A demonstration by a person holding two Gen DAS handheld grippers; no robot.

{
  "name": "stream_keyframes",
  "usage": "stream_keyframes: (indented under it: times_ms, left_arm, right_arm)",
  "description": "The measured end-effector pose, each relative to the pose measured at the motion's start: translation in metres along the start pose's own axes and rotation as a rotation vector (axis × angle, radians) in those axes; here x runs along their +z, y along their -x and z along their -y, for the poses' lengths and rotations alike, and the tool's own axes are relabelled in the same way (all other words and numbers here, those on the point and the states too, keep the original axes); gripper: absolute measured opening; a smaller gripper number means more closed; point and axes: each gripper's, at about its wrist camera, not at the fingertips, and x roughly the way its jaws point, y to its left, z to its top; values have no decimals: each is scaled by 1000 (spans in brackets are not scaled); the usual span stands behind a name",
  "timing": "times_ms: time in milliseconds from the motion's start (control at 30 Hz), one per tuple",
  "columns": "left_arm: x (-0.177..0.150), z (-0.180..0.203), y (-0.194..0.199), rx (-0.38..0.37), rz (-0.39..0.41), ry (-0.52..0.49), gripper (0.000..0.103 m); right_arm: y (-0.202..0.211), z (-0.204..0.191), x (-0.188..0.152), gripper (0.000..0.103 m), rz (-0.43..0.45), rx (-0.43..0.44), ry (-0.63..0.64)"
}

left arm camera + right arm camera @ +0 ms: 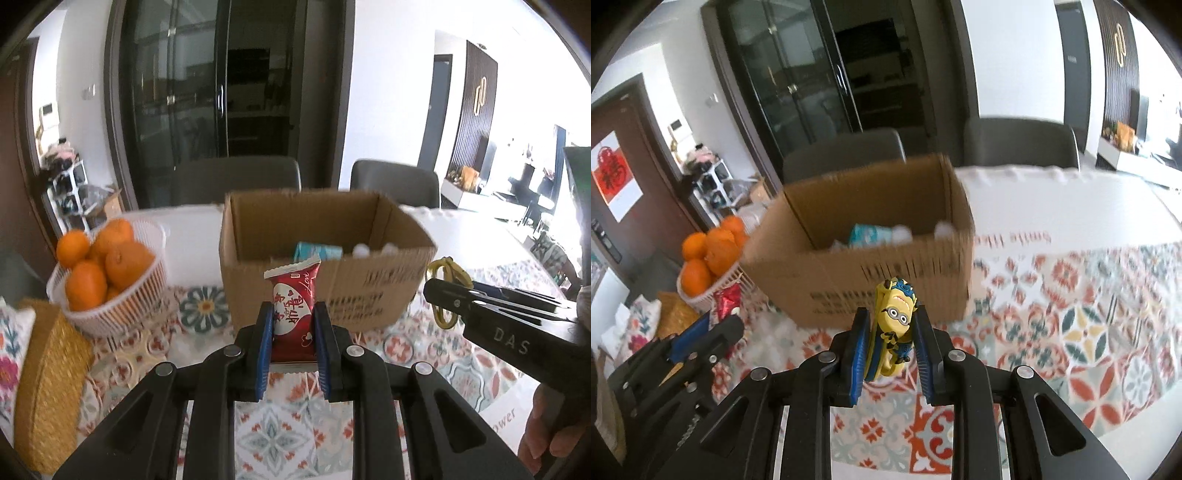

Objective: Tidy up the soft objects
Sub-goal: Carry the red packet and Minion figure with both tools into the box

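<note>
The cardboard box [864, 254] was smeared by motion blur, its printed side unreadable, and its near wall hid most of the teal packet [317, 252] and the white items inside. The red snack packet's [295, 314] lower end was hidden between the left tongs [294, 343]. The wicker basket [48, 384] ran off the frame.

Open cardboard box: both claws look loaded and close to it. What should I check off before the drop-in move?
1. Left claw gripping the red snack packet: ok.
2. Right claw gripping the yellow rubber cartoon-figure toy: ok.
3. Brown open cardboard box top open: ok.
4. Room inside the box: ok; a teal pack and white items lie low.
5. White basket of oranges clear of the box: ok.
6. Claws above the box rim: cannot tell.
</note>
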Motion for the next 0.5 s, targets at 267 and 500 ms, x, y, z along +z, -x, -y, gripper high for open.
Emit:
stream_keyframes:
  times_ms: [267, 500]
  left_arm:
    - [45, -4, 4, -12, 57, -7, 22]
    - [78, -1, -4, 10, 81, -45, 22]
  right_arm:
    - [15, -15, 39, 25, 92, -8, 65]
    - [13, -19, 66, 25, 133, -11, 102]
